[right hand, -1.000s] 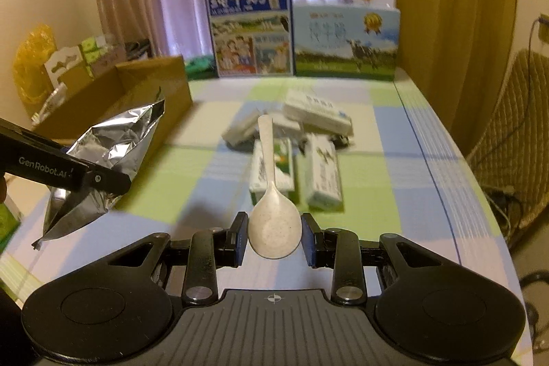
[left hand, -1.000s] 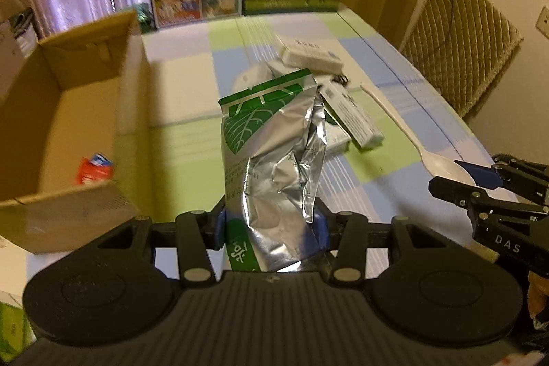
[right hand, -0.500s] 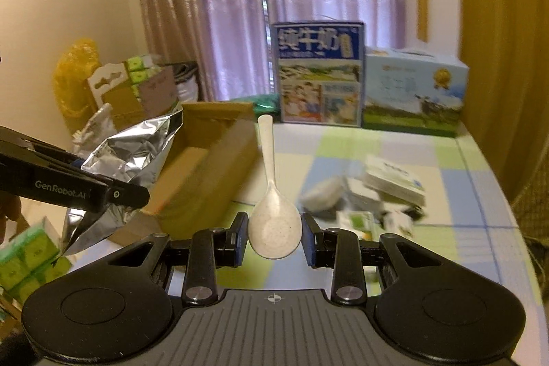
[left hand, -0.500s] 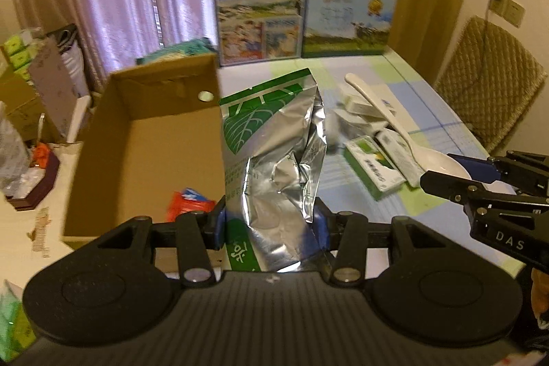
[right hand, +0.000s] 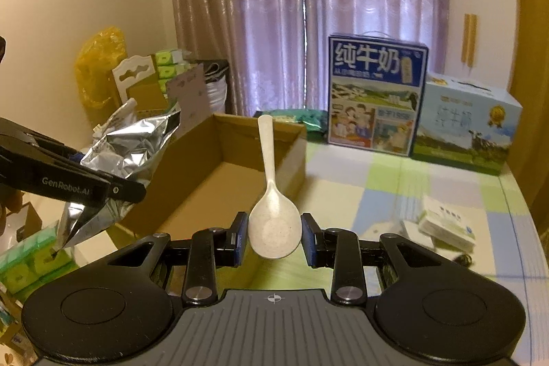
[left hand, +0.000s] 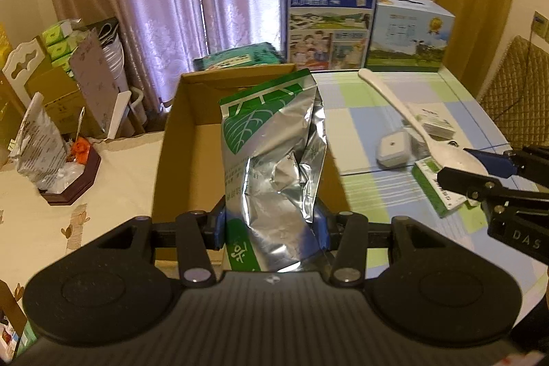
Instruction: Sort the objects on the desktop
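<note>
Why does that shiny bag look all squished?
The foil bag clamped in the left gripper is crumpled and dented, with its top edge bent, so it seems mostly empty. The white spoon in the right gripper looks fine. Nothing has spilled.

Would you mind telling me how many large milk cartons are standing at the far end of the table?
2: the dark blue milk carton stands just right of the cardboard box; the light blue milk carton is beside it, further right. Others may be hidden.

Matte black left gripper [left hand: 272,228] and right gripper [right hand: 273,242], blue pads, silver screws, ribbed grey housings.
</note>
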Demonstrator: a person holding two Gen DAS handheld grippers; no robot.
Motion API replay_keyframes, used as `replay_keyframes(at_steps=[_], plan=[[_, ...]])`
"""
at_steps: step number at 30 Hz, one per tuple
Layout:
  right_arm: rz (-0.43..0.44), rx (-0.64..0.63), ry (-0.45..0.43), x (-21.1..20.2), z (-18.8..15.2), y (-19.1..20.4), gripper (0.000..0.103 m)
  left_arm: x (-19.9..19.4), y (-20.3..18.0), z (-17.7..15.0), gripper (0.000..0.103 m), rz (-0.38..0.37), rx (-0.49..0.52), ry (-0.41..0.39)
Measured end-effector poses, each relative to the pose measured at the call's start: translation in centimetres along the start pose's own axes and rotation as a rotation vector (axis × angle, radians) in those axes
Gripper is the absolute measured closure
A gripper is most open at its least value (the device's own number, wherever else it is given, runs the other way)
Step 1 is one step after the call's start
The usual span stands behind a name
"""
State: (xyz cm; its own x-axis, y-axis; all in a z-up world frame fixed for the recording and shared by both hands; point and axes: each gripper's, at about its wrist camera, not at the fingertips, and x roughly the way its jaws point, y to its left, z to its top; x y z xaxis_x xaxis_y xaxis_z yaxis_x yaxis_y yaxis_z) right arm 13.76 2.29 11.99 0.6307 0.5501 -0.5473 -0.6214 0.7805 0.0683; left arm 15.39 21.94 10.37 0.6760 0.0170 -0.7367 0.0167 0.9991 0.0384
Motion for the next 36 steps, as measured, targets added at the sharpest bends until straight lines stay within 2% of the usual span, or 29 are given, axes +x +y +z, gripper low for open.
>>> replay_keyframes(at_steps=[10,19,36], plan=[[0.019,-0.035,0.020,3.8,1.3,2.0,0.073,2.2,3.1,0.7,0.061,0.016,-0.029,0.021],[0.021,-0.041,0.044,6.4,1.7,2.2,0.073,4.1,3.9,1.2,0.060,0.013,-0.034,0.033],[0.019,-0.040,0.057,8.8,2.1,2.5,0.073,6.7,4.6,2.0,0.060,0.014,-0.035,0.047]])
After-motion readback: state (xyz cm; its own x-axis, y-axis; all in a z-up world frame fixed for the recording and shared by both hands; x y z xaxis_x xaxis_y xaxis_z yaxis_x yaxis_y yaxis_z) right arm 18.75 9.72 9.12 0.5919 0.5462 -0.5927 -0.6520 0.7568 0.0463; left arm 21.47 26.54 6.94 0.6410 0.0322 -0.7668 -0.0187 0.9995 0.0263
